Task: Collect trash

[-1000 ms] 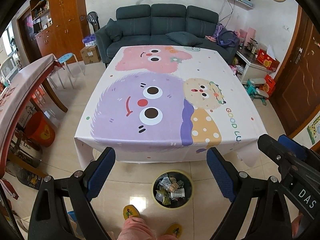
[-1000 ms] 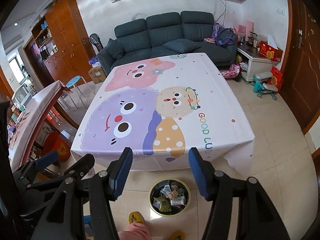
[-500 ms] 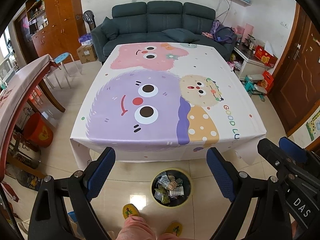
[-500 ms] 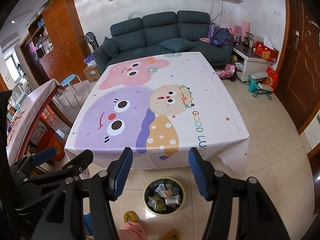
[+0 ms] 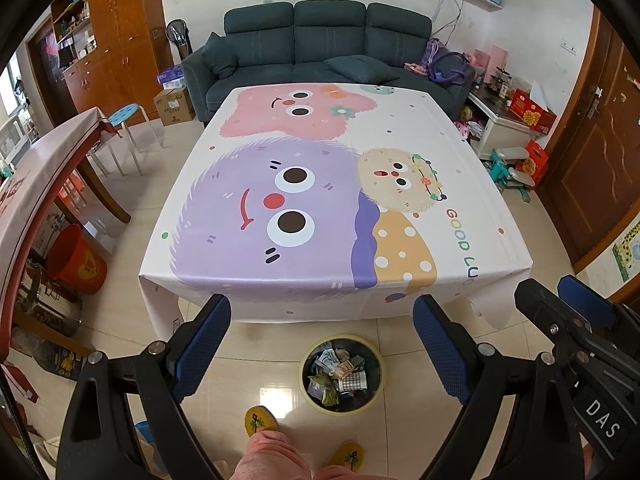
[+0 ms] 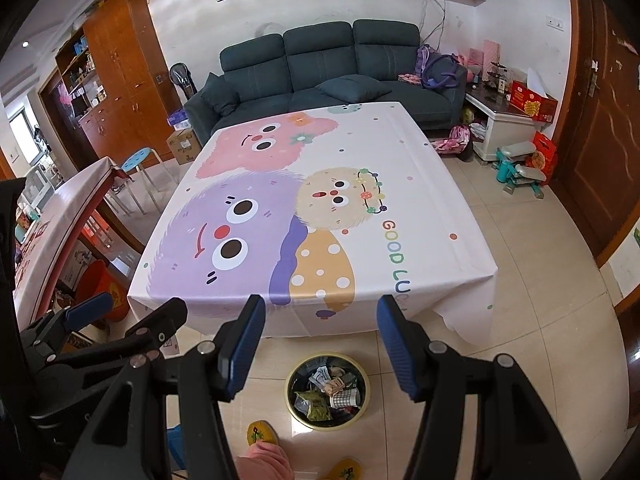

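We hold both grippers up over the floor at the near edge of the table [image 5: 500,200], angled down. The left gripper [image 5: 322,344] has its blue-padded fingers [image 5: 200,344] spread wide with nothing between them; through the gap we see the floor tiles and the trash bin. The right gripper [image 6: 320,340] is likewise spread wide and holds nothing, its blue pads framing the near hem of the tablecloth.

The round trash bin [image 5: 308,396] stands on the floor just in front of the table's near edge, close to our feet. It has a pale yellow rim and a dark inside, and it holds the trash [image 5: 340,376]: crumpled wrappers, a green packet, bits of paper and a checked scrap. In the right wrist view the same bin [image 6: 290,398] sits below and between the fingers.

The table is covered by a cartoon tablecloth [image 5: 280,208] with purple, pink and cream fuzzy faces and coloured lettering on its right side. Beyond the far edge stands a dark sofa [image 5: 320,48]. A red bucket [image 5: 76,260] sits on the floor at left, under a second table.

We see our yellow slippers [image 5: 260,420] at the bottom of the view.
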{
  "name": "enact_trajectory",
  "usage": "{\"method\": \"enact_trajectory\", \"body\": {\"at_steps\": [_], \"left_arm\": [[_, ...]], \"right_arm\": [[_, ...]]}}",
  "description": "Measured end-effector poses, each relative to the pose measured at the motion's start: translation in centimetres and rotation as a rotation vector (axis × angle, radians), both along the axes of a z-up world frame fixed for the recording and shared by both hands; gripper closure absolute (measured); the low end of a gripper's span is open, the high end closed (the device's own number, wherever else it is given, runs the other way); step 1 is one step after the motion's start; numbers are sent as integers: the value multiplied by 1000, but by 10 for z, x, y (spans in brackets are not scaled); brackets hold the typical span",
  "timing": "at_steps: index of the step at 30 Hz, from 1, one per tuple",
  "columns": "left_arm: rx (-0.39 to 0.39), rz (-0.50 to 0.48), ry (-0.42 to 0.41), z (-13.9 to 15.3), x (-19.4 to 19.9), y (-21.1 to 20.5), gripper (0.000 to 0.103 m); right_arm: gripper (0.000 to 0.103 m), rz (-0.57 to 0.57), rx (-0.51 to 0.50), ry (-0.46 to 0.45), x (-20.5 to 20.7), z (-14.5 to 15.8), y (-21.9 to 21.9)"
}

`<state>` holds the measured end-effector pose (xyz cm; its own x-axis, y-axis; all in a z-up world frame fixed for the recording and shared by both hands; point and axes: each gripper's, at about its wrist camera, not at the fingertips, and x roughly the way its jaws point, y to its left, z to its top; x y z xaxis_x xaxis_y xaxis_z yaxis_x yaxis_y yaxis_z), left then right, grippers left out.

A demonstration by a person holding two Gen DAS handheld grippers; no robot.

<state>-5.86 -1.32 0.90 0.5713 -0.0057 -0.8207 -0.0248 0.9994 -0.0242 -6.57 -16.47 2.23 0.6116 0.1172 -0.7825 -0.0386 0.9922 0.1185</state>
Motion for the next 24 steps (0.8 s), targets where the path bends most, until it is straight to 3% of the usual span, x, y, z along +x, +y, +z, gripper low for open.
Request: {"method": "enact_trajectory", "body": {"at_steps": [24], "left_arm": [[16, 28, 31, -9, -3, -7, 12]], "right_arm": [[44, 36, -6, 14, 0, -5, -3]]}}
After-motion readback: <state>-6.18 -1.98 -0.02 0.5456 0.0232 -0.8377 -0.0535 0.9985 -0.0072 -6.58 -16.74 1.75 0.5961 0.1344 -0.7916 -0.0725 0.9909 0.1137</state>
